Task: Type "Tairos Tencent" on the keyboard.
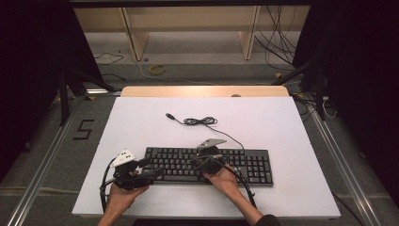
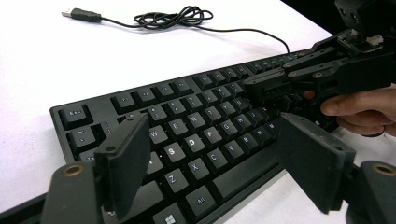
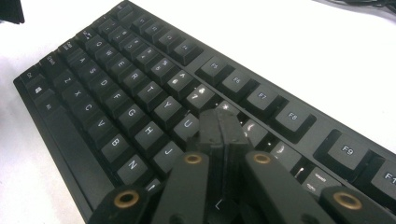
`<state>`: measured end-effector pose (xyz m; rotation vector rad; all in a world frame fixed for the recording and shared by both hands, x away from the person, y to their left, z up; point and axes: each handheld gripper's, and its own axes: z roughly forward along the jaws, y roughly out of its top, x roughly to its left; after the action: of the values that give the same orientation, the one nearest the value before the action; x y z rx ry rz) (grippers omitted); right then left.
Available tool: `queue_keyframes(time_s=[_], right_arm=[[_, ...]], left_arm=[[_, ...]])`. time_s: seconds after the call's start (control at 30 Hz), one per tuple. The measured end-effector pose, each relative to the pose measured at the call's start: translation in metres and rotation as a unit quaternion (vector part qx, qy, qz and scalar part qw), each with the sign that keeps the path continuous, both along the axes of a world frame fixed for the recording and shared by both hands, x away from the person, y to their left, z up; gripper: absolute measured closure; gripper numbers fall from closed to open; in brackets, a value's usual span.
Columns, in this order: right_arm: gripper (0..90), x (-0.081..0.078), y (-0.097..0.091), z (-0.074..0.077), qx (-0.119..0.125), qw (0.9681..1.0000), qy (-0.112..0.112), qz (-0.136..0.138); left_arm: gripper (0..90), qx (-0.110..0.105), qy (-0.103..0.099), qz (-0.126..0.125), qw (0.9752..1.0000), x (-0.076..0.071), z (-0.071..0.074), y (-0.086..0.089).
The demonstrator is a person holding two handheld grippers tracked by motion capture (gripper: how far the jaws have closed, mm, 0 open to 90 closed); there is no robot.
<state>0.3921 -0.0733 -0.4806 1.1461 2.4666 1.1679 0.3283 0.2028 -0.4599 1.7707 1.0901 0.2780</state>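
A black keyboard [image 1: 244, 165] lies across the near half of the white table. Its cable [image 1: 200, 121] is coiled behind it and ends in a USB plug [image 1: 170, 116]. My left gripper [image 1: 153, 168] hovers at the keyboard's left front corner. In the left gripper view its jaws [image 2: 212, 135] stand wide open over the letter keys [image 2: 187, 116] with nothing between them. My right gripper [image 1: 194, 161] is over the middle of the keyboard. In the right gripper view its jaws [image 3: 224, 119] are shut together, tips down on the keys near U [image 3: 187, 123]. The left gripper view also catches the right gripper [image 2: 254, 88].
The white tabletop [image 1: 141, 117] has bare room behind and on both sides of the keyboard. A wooden strip [image 1: 202, 91] runs along its far edge. Stand legs [image 1: 63, 94] and loose cables [image 1: 282, 42] sit on the floor beyond. A "5" mark [image 1: 83, 129] is on the floor at left.
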Motion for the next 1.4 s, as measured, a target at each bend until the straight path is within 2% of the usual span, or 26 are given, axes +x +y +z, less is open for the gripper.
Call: queue_keyframes(time_s=[0.3,0.5,0.9,1.4], right_arm=[[90.0,0.0,-0.001,0.001,0.004,1.0,0.004,-0.003],[88.2,0.0,-0.005,0.006,0.018,0.9998,0.0,-0.006],[87.1,-0.001,-0.007,0.008,0.026,0.9996,-0.002,-0.005],[66.7,-0.005,-0.011,0.014,0.052,0.9986,-0.001,0.01]], left_arm=[[25.8,0.001,0.001,0.001,1.0,0.001,-0.001,0.0],[25.7,0.001,0.001,0.002,1.0,0.001,-0.001,0.001],[25.7,0.003,0.001,0.002,1.0,0.002,-0.001,0.002],[25.7,0.004,0.002,0.006,1.0,0.004,-0.001,0.003]])
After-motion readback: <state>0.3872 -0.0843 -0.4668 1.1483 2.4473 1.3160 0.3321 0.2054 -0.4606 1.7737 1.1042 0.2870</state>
